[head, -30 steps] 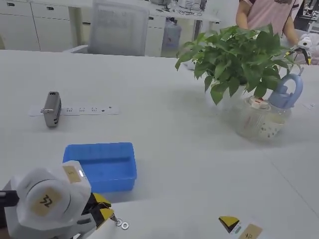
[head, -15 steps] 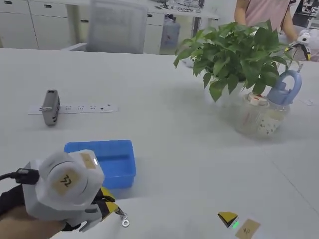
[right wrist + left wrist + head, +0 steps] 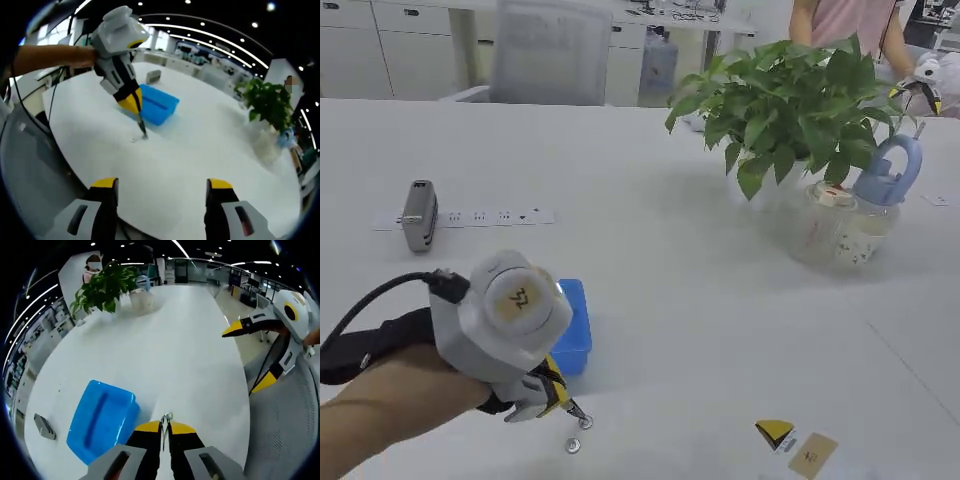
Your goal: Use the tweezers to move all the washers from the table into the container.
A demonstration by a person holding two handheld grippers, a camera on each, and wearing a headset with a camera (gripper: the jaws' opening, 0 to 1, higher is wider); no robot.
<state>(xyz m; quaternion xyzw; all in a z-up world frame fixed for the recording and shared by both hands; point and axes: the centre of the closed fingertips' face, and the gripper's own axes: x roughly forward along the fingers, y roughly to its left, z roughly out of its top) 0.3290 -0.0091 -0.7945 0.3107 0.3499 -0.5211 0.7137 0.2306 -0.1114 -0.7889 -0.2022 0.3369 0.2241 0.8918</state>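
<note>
My left tongs were closed tight on the tweezers, just off the near corner of the blue container. The tweezers' tips pinched one washer. I could not tell whether it was clear of the worktop or touching it. A second washer lay flat on the worktop, just beside the tips, on the side away from the container. In the head view the left tongs hid part of the container. My right tongs stood wide open with nothing between them, well apart from the container and pointed toward it.
</note>
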